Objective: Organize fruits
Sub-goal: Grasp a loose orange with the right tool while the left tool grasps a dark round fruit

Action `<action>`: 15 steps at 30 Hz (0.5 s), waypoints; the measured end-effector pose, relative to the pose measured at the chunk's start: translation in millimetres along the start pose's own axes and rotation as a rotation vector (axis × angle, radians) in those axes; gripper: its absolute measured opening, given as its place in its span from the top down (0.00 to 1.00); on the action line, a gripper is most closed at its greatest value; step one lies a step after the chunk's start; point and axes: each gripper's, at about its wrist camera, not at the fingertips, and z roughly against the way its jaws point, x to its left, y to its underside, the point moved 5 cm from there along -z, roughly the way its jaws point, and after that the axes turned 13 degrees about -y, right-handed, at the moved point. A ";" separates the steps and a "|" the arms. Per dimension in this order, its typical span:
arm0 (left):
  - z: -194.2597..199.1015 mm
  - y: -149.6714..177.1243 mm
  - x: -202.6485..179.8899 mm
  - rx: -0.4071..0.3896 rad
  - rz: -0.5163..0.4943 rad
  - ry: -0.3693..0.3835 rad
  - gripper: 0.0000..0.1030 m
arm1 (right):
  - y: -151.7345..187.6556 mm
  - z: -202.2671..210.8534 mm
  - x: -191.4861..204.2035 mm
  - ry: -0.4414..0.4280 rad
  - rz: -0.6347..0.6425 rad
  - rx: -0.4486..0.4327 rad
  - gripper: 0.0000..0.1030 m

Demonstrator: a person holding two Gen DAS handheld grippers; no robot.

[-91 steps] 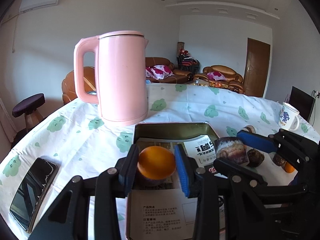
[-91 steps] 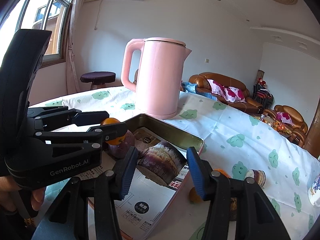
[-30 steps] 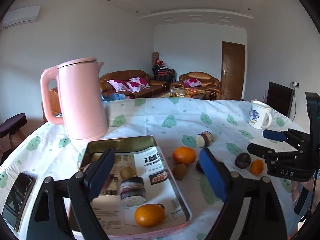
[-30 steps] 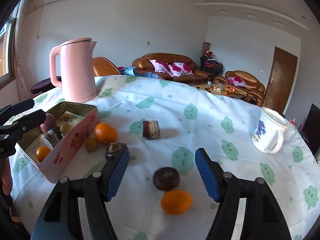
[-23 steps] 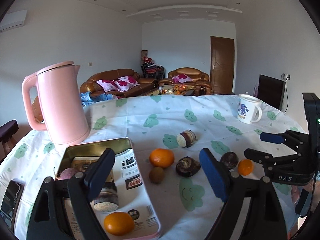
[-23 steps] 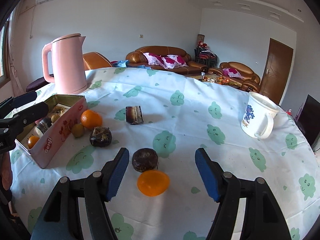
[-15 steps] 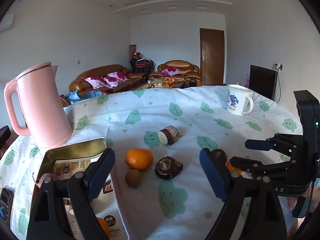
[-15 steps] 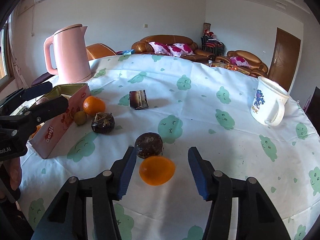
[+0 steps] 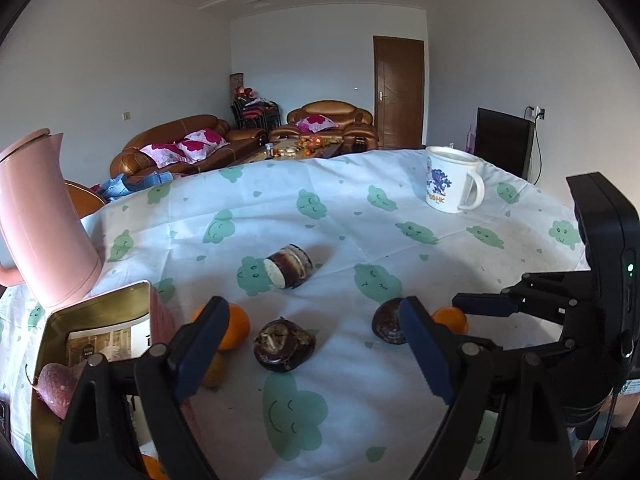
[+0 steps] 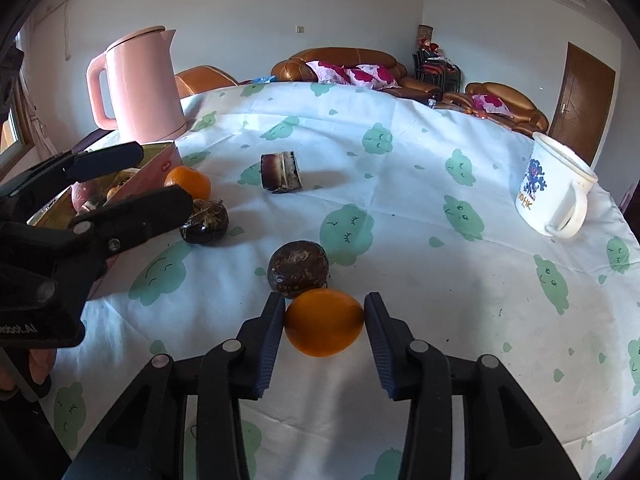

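My right gripper [image 10: 323,305] is low over the tablecloth, and its jaws are closing on a small orange [image 10: 324,328] that rests on the cloth, with both pads touching its sides. A dark round fruit [image 10: 298,266] lies just beyond it. My left gripper [image 9: 312,309] is open and empty, hovering over a dark wrinkled fruit [image 9: 284,346]. A second orange [image 9: 237,326] and a small brownish fruit [image 9: 214,370] lie beside the open tin box [image 9: 100,314], which holds a reddish fruit [image 9: 56,388].
A pink kettle [image 10: 140,84] stands behind the tin. A small jar [image 10: 280,172] lies on its side mid-table. A white printed mug [image 10: 554,196] stands at the far right. The round table's edge curves close in front of both grippers.
My right gripper's jaws have narrowed from wide apart to the orange's sides, and it has sunk a little. My left gripper has swung right, away from the tin, toward the loose fruits.
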 end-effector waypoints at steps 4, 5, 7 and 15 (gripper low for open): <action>-10.9 -2.9 -14.1 0.029 -0.015 0.030 0.14 | -6.5 10.4 -19.1 0.060 -0.042 -0.051 0.58; -14.4 -2.7 -18.6 0.039 -0.021 0.038 0.15 | -8.0 12.4 -24.5 0.075 -0.053 -0.064 0.58; -23.3 -1.6 -28.2 0.067 -0.027 0.060 0.16 | -9.6 14.0 -35.2 0.099 -0.080 -0.078 0.58; -50.0 6.0 -58.5 0.176 -0.046 0.149 0.39 | -12.0 15.8 -50.5 0.132 -0.115 -0.094 0.58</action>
